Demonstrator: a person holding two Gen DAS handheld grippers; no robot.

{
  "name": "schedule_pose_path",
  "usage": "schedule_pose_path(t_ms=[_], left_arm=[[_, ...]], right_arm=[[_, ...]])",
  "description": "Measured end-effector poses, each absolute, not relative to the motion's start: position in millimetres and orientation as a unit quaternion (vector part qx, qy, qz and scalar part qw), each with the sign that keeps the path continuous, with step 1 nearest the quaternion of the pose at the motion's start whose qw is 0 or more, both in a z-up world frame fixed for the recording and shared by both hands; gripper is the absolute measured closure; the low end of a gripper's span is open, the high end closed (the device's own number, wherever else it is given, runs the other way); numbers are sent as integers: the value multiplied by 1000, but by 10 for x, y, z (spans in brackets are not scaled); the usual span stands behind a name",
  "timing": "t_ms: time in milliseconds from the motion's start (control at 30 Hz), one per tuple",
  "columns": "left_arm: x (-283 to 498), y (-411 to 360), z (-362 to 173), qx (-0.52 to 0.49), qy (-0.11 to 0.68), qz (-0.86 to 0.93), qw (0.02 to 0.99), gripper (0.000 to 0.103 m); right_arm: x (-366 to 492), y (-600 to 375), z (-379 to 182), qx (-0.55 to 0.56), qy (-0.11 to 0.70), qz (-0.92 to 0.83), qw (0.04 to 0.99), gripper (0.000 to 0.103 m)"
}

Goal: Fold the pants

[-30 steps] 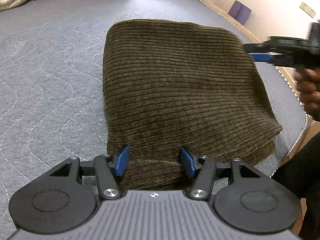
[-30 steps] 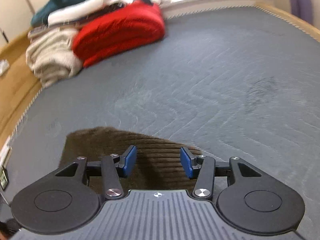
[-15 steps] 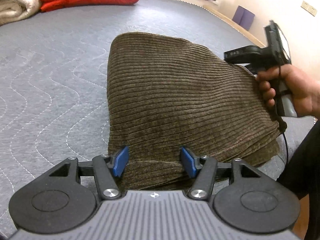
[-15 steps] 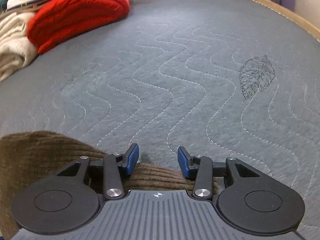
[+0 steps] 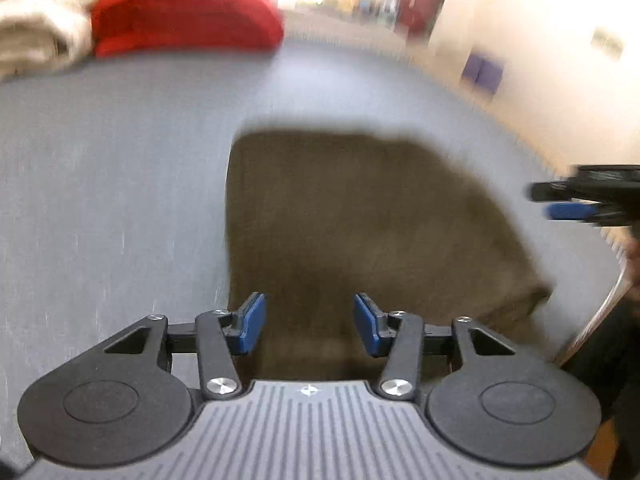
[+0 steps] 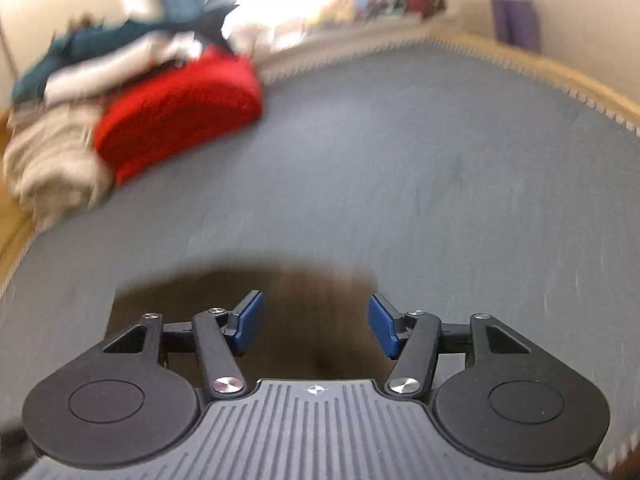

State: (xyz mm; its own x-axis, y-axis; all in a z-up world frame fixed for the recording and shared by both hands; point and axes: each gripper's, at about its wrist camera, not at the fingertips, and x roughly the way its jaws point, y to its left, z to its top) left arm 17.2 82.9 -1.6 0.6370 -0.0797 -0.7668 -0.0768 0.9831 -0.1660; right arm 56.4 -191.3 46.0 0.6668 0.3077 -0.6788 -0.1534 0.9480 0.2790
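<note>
Left wrist view, read from its left edge across: a cream bundle [image 5: 36, 20] and a red folded blanket [image 5: 184, 12] lie at the far end of the grey quilted bed [image 5: 100, 200], well apart from everything else. Toward the middle lie the pants [image 5: 360, 232], a compact brown block flat on the bed near its right edge, layers stacked at the near corner. The left gripper [image 5: 308, 322] hangs above the near edge of the pants with its fingers spread; they have just been narrowing, yet no cloth is caught between them. At the far right the right gripper [image 5: 568, 204] pokes in from the side, clear of the fabric. In the right wrist view the same pile of bedding sits at upper left, and the brown cloth shows below and between the blue pads, which have just been opening and grip nothing. Both pictures are smeared, so small creases cannot be judged. By my reading the folding itself is done — the garment is a tidy packet and neither tool holds it — and at most a final smoothing or squaring of the edges is left.
</note>
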Motion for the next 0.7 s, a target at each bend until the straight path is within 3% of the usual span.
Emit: schedule_pose_path(t_ms=[33, 133, 167, 267, 467, 600, 633, 700], left_arm=[[205, 826, -150, -88, 461, 4, 883, 48], [172, 798, -79, -86, 453, 9, 887, 48], [157, 779, -29, -83, 450, 13, 889, 42], [72, 743, 70, -87, 441, 41, 892, 21], [-92, 626, 177, -90, 445, 82, 887, 11], [-163, 553, 262, -90, 442, 102, 887, 9], [-176, 535, 284, -88, 441, 104, 887, 2], [-193, 488, 286, -83, 438, 99, 890, 0]], right_arm=[[473, -1877, 388, 85, 414, 123, 898, 40], [246, -1753, 26, 31, 503, 110, 857, 39], [149, -1721, -63, 10, 508, 101, 856, 39], [-87, -1690, 29, -2, 483, 100, 870, 38], [-466, -1792, 277, 35, 448, 97, 888, 34], [-581, -1785, 422, 56, 432, 89, 896, 24], [-605, -1768, 451, 53, 428, 86, 898, 20], [-629, -1750, 478, 47, 418, 82, 903, 16]])
